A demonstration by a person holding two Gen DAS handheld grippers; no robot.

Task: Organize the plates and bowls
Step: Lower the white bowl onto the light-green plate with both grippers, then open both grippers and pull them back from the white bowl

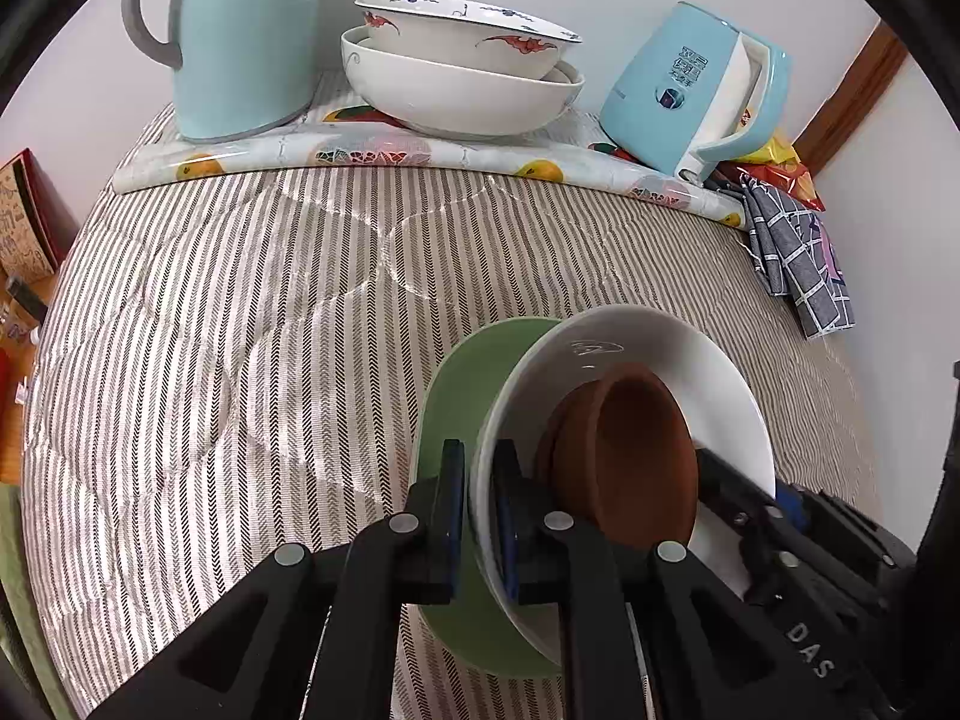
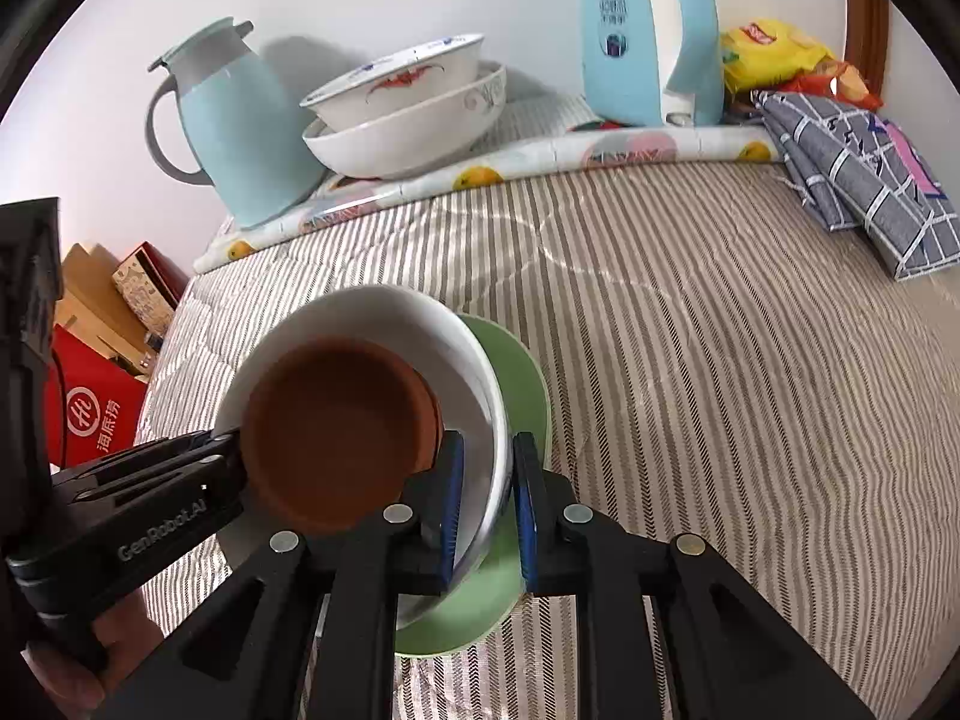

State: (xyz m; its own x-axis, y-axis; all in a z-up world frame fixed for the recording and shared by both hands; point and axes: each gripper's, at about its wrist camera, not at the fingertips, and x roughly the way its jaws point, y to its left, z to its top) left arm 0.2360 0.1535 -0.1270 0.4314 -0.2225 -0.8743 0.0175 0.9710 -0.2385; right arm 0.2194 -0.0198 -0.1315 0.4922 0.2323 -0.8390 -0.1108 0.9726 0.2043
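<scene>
A stack of a green plate [image 1: 456,384], a white bowl [image 1: 648,348] and a small brown bowl [image 1: 630,450] is held above the striped table. My left gripper [image 1: 480,498] is shut on the rims of the green plate and white bowl on one side. My right gripper [image 2: 489,492] is shut on the white bowl's [image 2: 384,312] rim on the opposite side, with the green plate [image 2: 522,372] under it and the brown bowl [image 2: 336,420] inside. Two more nested white bowls [image 1: 456,60] stand at the back, also in the right wrist view [image 2: 408,108].
A light blue thermos jug [image 1: 240,36] stands left of the back bowls and a light blue kettle [image 1: 690,90] right of them, on a fruit-print mat [image 1: 390,150]. A grey checked cloth [image 2: 858,174] and snack bags [image 2: 774,48] lie at the right. Red boxes [image 2: 96,408] stand beside the table.
</scene>
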